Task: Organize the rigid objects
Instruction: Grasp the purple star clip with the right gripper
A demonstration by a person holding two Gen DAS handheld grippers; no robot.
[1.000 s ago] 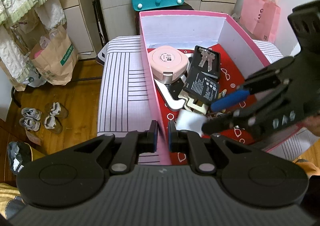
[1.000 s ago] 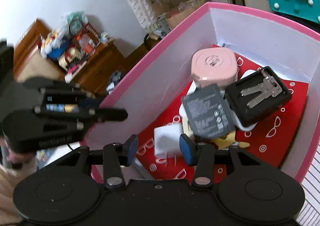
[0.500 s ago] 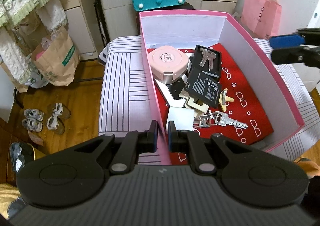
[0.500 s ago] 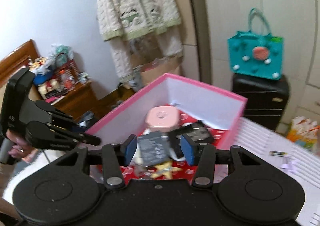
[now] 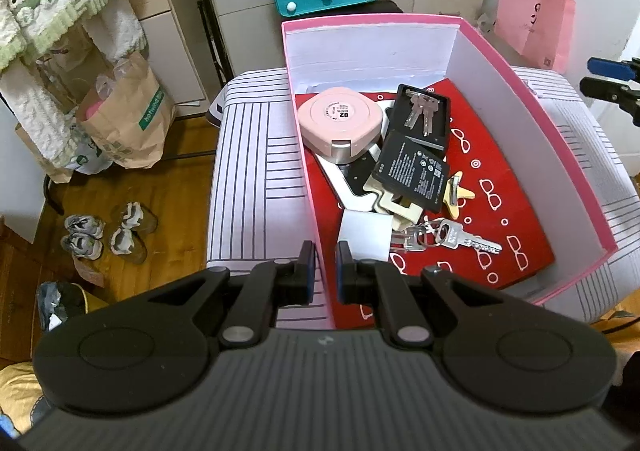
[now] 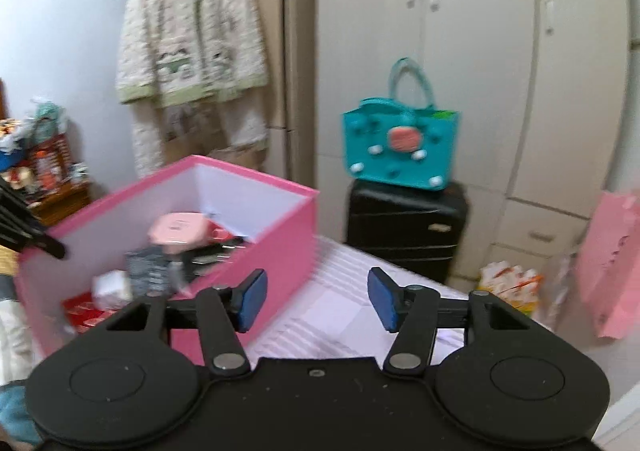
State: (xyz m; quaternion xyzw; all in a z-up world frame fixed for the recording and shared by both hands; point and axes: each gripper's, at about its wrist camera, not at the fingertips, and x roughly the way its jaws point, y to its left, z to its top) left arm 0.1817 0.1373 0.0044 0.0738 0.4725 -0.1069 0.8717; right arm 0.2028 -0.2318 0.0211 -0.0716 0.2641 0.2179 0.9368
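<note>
Left gripper (image 5: pixel 322 265) pinches the near wall of the pink box (image 5: pixel 540 99), jaws nearly closed on it. Right gripper (image 6: pixel 314 301) is wide open, empty, outside the box over the striped cover (image 6: pixel 340 315). Box holds pink case (image 5: pixel 340 119), battery (image 5: pixel 412 171), 2 key sets (others blurred). Sorting appears largely done; remaining items unseen.

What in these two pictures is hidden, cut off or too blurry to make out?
- Left wrist view: white flat items lie mostly under the black battery and pink case.
- Left wrist view: right gripper is cut off by the frame edge.
- Right wrist view: motion blur smears the contents of the pink box.
- Battery label print: too small.
</note>
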